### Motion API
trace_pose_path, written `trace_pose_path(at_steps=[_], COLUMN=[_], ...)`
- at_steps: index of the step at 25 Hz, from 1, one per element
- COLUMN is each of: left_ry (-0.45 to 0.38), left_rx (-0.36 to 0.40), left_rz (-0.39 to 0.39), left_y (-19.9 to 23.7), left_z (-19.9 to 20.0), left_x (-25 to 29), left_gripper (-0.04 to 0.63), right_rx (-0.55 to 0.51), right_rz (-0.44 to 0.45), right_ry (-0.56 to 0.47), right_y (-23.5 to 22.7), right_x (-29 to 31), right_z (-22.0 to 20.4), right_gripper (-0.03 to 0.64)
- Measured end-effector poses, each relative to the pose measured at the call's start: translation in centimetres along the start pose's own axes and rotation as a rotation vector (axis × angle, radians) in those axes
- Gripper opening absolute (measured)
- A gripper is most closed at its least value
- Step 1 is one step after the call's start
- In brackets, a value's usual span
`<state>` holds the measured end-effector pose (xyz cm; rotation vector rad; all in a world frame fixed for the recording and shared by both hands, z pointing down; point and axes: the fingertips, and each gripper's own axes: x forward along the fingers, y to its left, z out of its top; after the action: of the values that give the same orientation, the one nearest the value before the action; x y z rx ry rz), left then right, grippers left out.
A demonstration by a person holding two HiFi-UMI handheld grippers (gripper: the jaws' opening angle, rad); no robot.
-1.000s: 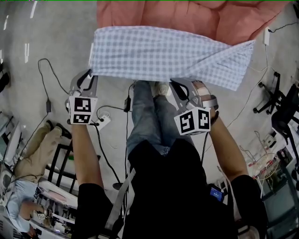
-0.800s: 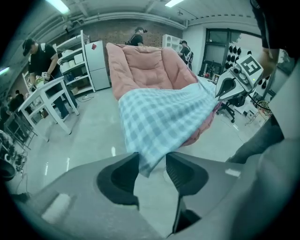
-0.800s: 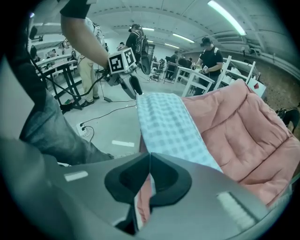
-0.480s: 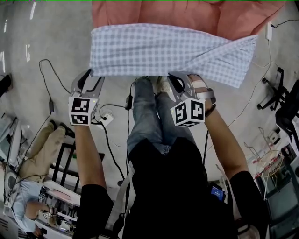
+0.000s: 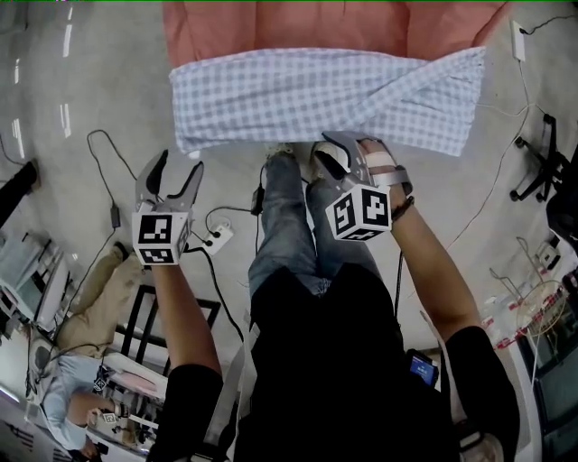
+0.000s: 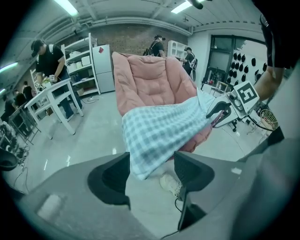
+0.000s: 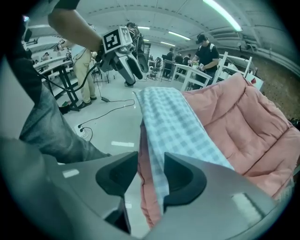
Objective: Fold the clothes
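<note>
Cloth [image 5: 316, 95] with little blue and white squares lies folded long across the front of a pink chair [image 5: 289, 27], and its near edge hangs down toward the gray floor [image 5: 81, 108]. Both arms reach out in front and tip down, with the person's legs [image 5: 289, 226] in jeans between them. The left gripper [image 5: 179, 167] is held off the cloth. Its fingers [image 6: 112, 176] are wide apart and have just been opening, and they hold nothing. In the left gripper view the left bottom corner of the cloth [image 6: 159, 126] hangs just past the fingertips, not touching them, and a white shoe [image 6: 171, 183] sits on the floor below the gap. The right gripper [image 5: 327, 155] is up at the near edge of the cloth, with the hand wrapped around its handle and the wrist bent down. Its fingers [image 7: 180, 180] are a little way apart and have just been opening too. In the right gripper view the cloth edge [image 7: 173, 122] runs down between them, close by the right finger, with a gap next to the left finger, so they do not squeeze it. The pink chair [image 7: 243, 112] is past and to the right of those fingers. Each gripper has a cube [image 5: 161, 236] with black and white squares behind its fingers.
</note>
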<state>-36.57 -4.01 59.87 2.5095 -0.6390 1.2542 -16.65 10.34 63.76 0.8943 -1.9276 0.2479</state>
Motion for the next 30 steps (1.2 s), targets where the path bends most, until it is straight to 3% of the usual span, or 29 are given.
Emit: trace_pose_path(at_steps=[6,12,17,24,30], left_ry=[-0.068,-0.164,-0.160,-0.174,-0.177], left_rx=[0.102,0.184,0.286,0.337,0.378], left_rz=[-0.064,-0.186,-0.292,-0.429,-0.538], left_y=[-3.3,-8.8,-13.6,-19.9,-22.9], left_z=[6.2,12.0,15.1,19.8,24.2], left_x=[0.8,3.8,6.5,8.1,11.9], left_gripper=[0.301,0.293,0.293,0.273,0.241], right_rx=[0.093,0.193,0.312,0.433,0.502], right_rz=[0.049,-0.027,-0.137,-0.306,-0.465], right_ry=[-0.048,-0.100,-0.074,0.005,0.115], right_y=[1.4,1.0,-1.7,-6.1,-13.3], right_x=[-1.8,-4.2,-7.4,-15.1,-19.2], right_z=[0.5,-1.9,-6.1,-12.4,-18.2], right_gripper=[0.206,0.206,0.202,0.192,0.158])
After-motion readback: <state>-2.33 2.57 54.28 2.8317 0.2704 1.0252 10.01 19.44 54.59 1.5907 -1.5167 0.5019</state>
